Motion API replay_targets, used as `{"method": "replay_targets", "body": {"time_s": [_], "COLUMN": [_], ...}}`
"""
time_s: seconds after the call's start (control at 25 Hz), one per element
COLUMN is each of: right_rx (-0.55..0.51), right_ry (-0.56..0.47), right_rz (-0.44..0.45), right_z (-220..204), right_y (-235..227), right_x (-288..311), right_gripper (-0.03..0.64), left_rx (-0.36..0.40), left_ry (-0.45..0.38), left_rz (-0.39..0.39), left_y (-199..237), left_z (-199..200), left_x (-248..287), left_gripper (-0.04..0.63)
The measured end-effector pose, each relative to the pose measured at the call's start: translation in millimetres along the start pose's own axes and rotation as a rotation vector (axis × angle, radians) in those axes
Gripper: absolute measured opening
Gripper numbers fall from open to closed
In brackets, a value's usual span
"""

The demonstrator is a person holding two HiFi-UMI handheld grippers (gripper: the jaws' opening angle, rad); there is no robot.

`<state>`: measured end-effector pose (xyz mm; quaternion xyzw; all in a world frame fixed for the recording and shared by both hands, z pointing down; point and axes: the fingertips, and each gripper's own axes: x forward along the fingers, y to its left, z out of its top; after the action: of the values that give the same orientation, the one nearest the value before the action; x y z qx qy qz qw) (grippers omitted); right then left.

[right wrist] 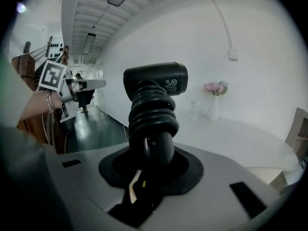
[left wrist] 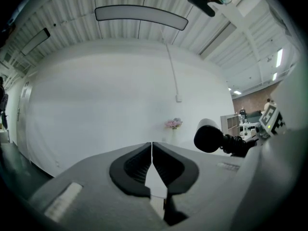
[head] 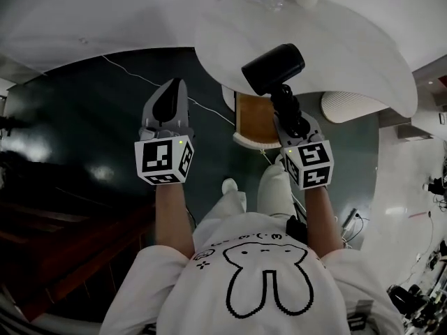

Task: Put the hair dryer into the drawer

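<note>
The hair dryer (head: 274,68) is held in the air by the edge of the white table (head: 349,44), barrel on top, its cord coiled round the handle. The right gripper (head: 290,121) has its 2 jaws clamped on that handle. Alongside and apart from it, the left gripper (head: 167,107) is empty, jaws pressed together. A chair (head: 255,121) stands at the table, under the hair dryer.

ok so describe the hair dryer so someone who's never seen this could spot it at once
Find the big white table at the top of the head view. Over its near edge the right tongs hold the hair dryer by its handle. It is a stubby black barrel, cord coiled round the handle, dark against the white top.
</note>
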<state>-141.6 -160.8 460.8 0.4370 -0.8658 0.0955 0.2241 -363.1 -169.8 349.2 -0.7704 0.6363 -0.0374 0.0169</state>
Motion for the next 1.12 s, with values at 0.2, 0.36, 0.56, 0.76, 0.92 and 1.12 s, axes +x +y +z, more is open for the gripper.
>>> {"method": "replay_targets", "body": {"time_s": [0.2, 0.36, 0.56, 0.76, 0.92, 1.12], "right_rx": [0.017, -0.012, -0.034, -0.096, -0.177, -0.161], "right_ry": [0.106, 0.200, 0.324, 0.439, 0.533, 0.644], "right_rz": [0.040, 0.085, 0.162, 0.299, 0.415, 0.557], "right_z": [-41.3, -70.3, -99.6, -121.3, -138.7, -162.1], "right_y": [13.4, 20.9, 25.6, 36.0, 44.0, 54.9], "right_x": [14.2, 28.3, 42.8, 52.7, 54.5, 51.6], "right_gripper": [0.112, 0.112, 0.112, 0.112, 0.112, 0.112], "left_rx": [-0.025, -0.026, -0.028, -0.035, -0.042, -0.043], "left_ry": [0.031, 0.041, 0.039, 0.044, 0.047, 0.052], "left_rz": [-0.008, -0.006, 0.016, 0.040, 0.057, 0.073], "left_y": [-2.3, -1.2, 2.1, 4.1, 4.3, 2.2], "left_z": [-20.7, -26.2, -25.3, -28.7, -32.3, -34.0], "left_x": [-0.1, 0.5, 0.7, -3.0, -6.0, -8.5], "left_gripper": [0.021, 0.021, 0.021, 0.021, 0.021, 0.021]}}
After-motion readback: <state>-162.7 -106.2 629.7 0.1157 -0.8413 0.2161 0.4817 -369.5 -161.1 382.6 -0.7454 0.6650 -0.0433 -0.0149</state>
